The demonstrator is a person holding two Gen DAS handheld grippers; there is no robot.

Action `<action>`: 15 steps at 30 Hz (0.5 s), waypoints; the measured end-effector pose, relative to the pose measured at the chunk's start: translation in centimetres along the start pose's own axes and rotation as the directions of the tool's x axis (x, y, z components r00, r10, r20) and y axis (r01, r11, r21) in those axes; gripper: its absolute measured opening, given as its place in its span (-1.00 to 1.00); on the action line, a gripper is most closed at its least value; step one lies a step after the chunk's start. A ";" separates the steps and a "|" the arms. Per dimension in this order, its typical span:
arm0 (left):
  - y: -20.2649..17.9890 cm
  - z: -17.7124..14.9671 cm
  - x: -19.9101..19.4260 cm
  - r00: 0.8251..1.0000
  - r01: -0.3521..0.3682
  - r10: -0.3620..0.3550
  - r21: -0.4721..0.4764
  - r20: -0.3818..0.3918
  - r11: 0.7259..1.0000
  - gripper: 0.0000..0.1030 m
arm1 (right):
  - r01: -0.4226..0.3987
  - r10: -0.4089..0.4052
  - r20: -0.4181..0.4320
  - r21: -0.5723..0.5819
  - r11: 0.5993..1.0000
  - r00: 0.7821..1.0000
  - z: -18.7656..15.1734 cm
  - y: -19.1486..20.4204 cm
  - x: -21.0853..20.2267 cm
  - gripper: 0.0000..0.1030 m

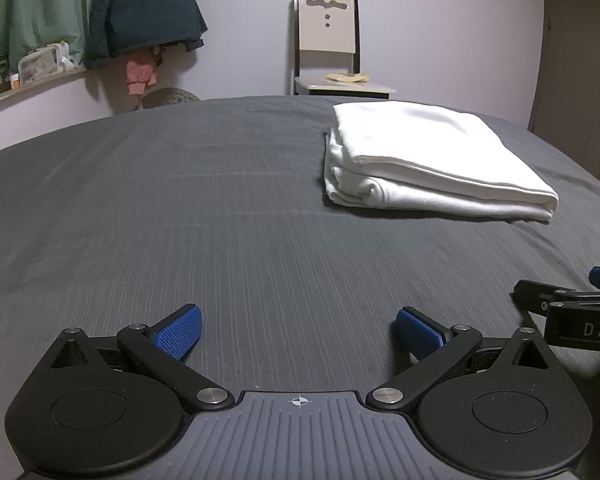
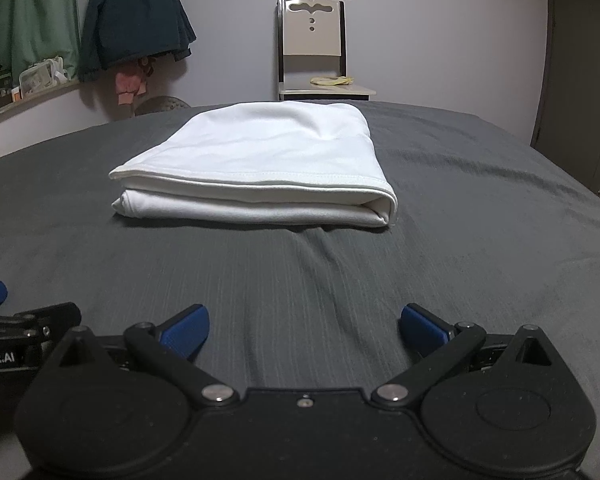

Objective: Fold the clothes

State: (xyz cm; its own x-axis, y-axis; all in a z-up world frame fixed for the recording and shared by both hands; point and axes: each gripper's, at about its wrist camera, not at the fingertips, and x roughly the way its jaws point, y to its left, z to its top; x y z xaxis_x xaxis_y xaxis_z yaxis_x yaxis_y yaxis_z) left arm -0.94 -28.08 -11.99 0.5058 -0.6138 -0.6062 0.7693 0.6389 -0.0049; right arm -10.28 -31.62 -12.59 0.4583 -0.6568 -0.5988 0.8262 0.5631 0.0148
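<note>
The bed [image 2: 480, 208], covered in a dark grey sheet, fills the lower part of both views and carries the only item of the task: a white garment [image 2: 256, 168], already folded into a flat, layered rectangle. It lies well out on the sheet, apart from both tools, with bare sheet between. In the right wrist view the garment sits almost straight ahead, only slightly left of centre, with its long side running across the line of sight and its rounded fold edge at the right end. In the left wrist view the same garment [image 1: 432, 160] lies ahead and well off to the right, seen corner-on. The right gripper [image 2: 304, 328] is therefore judged the better placed of the two for any further touch, since it faces the near long edge squarely; the left gripper [image 1: 298, 330] would have to swing right to meet it. Both are spread wide with nothing between the blue pads [image 1: 180, 332], and both sit low over the near sheet, side by side, each showing at the edge of the other's view. The fold appears complete; stacked layers are even, no loose sleeve or hem shows. A chair [image 2: 312, 48] stands against the far wall.
</note>
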 end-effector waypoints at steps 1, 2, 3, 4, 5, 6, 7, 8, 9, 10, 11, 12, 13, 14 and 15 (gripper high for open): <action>0.0 0.0 0.0 1.000 -0.002 0.002 -0.002 0.001 1.000 1.00 | 0.001 -0.001 0.000 -0.001 1.000 1.000 0.0 0.0 0.0 1.00; 0.0 0.0 0.0 1.000 -0.004 0.004 -0.003 0.001 1.000 1.00 | 0.002 -0.002 0.001 -0.002 1.000 1.000 0.0 0.0 0.0 1.00; -0.1 0.0 0.1 1.000 -0.006 0.006 -0.003 0.002 1.000 1.00 | 0.002 -0.002 0.001 -0.002 1.000 1.000 0.0 0.0 0.0 1.00; -0.1 0.0 0.1 1.000 -0.008 0.008 -0.004 0.002 1.000 1.00 | 0.002 -0.002 0.001 -0.003 1.000 1.000 0.0 0.0 0.0 1.00; -0.1 0.0 0.1 1.000 -0.008 0.008 -0.004 0.002 1.000 1.00 | 0.002 -0.002 0.001 -0.003 1.000 1.000 0.0 0.0 0.0 1.00; -0.1 0.1 0.1 1.000 -0.009 0.009 -0.005 0.002 1.000 1.00 | 0.002 -0.002 0.001 -0.004 1.000 1.000 0.0 0.0 0.0 1.00; -0.1 0.1 0.1 1.000 -0.009 0.009 -0.006 0.002 1.000 1.00 | 0.003 -0.003 0.001 -0.004 1.000 1.000 0.0 0.1 0.0 1.00; -0.1 0.1 0.1 1.000 -0.008 0.008 -0.007 0.003 1.000 1.00 | 0.003 -0.003 0.001 -0.004 1.000 1.000 0.0 0.1 0.0 1.00; 0.0 0.1 0.1 1.000 -0.008 0.008 -0.007 0.003 1.000 1.00 | 0.003 -0.003 0.002 -0.005 1.000 1.000 0.0 0.1 0.0 1.00; -0.1 0.1 0.1 1.000 -0.008 0.008 -0.006 0.003 1.000 1.00 | 0.003 -0.003 0.002 -0.005 1.000 1.000 0.0 0.1 0.0 1.00; 0.0 0.1 0.2 1.000 -0.009 0.009 -0.006 0.003 1.000 1.00 | 0.004 -0.004 0.002 -0.005 1.000 1.000 -0.1 0.1 0.0 1.00; 0.0 0.1 0.2 1.000 -0.009 0.009 -0.006 0.002 1.000 1.00 | 0.004 -0.004 0.002 -0.005 1.000 1.000 -0.1 0.1 0.0 1.00; 0.0 0.1 0.2 1.000 -0.008 0.008 -0.006 0.002 1.000 1.00 | 0.004 -0.004 0.002 -0.005 1.000 1.000 -0.1 0.1 0.0 1.00; 0.0 0.1 0.2 1.000 -0.009 0.009 -0.006 0.003 1.000 1.00 | 0.004 -0.004 0.002 -0.005 1.000 1.000 -0.1 0.1 0.0 1.00; 0.0 0.1 0.2 1.000 -0.009 0.009 -0.006 0.003 1.000 1.00 | 0.004 -0.004 0.002 -0.005 1.000 1.000 -0.1 0.1 0.0 1.00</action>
State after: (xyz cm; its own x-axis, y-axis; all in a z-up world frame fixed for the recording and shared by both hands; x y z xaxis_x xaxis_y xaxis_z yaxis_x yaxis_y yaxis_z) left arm -0.81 -28.31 -12.03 0.5135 -0.6095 -0.6040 0.7624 0.6471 -0.0047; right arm -10.26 -31.53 -12.63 0.4556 -0.6598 -0.5976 0.8264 0.5630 0.0084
